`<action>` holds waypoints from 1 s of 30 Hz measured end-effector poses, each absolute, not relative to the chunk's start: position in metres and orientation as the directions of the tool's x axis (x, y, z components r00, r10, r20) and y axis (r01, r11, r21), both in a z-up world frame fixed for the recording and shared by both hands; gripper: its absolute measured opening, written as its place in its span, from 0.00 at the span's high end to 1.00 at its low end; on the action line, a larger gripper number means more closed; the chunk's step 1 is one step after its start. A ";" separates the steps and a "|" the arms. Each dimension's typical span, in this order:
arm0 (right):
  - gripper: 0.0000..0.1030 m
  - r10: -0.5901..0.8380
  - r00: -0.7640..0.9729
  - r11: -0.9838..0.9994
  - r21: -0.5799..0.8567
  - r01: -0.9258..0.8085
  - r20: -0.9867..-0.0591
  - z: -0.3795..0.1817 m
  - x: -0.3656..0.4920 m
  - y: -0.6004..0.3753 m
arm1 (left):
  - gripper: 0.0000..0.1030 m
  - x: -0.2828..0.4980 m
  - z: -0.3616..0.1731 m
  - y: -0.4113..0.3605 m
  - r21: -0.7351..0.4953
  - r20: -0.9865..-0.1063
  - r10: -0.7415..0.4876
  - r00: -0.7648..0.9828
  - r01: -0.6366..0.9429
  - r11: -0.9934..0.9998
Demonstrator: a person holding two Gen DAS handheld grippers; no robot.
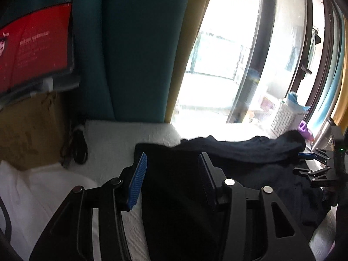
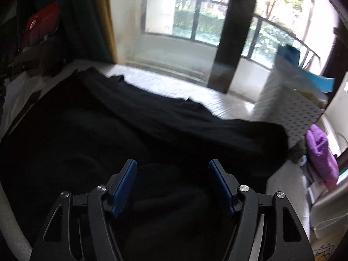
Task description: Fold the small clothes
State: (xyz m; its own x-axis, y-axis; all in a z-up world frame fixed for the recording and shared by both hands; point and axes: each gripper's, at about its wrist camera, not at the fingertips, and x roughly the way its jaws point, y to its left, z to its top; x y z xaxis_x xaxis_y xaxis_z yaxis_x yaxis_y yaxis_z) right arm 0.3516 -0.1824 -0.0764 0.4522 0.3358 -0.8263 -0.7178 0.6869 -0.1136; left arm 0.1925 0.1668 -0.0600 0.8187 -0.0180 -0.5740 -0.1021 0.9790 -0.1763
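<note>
A black garment point(image 2: 108, 126) lies spread over the white work surface point(image 2: 165, 84); it also shows in the left wrist view point(image 1: 239, 150). My left gripper point(image 1: 173, 163) is open over the garment's left edge, its blue pads point(image 1: 139, 174) apart, holding nothing. My right gripper point(image 2: 173, 169) is open just above the garment's near part, empty. The right gripper also shows at the far right of the left wrist view point(image 1: 308, 163), open over the cloth.
A white perforated basket point(image 2: 291, 108) with blue items stands at the right, a purple cloth point(image 2: 319, 152) beside it. A glass window point(image 2: 174, 32) runs behind the surface. Teal and yellow curtains point(image 1: 134, 50), a red box point(image 1: 37, 47) and a cardboard box point(image 1: 28, 128) are at the left.
</note>
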 end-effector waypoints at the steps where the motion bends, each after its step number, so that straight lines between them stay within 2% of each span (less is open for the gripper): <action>1: 0.32 0.325 0.438 0.678 -0.117 -0.726 -0.838 -0.082 0.350 -0.178 | 0.53 0.197 -0.066 0.166 -0.176 -0.587 -0.022 0.809 -0.101 0.979; 7: 0.32 0.284 0.416 0.701 -0.109 -0.705 -0.864 -0.095 0.366 -0.175 | 0.53 0.207 -0.088 0.164 -0.180 -0.637 -0.051 0.769 -0.083 0.980; 21: 0.32 0.222 0.545 0.766 -0.201 -0.610 -0.808 -0.075 0.451 -0.174 | 0.53 0.222 -0.093 0.169 -0.169 -0.636 -0.036 0.771 -0.093 0.981; 30: 0.32 0.238 0.577 0.769 -0.211 -0.603 -0.781 -0.073 0.446 -0.173 | 0.53 0.250 -0.092 0.152 -0.139 -0.670 -0.074 0.738 -0.027 0.990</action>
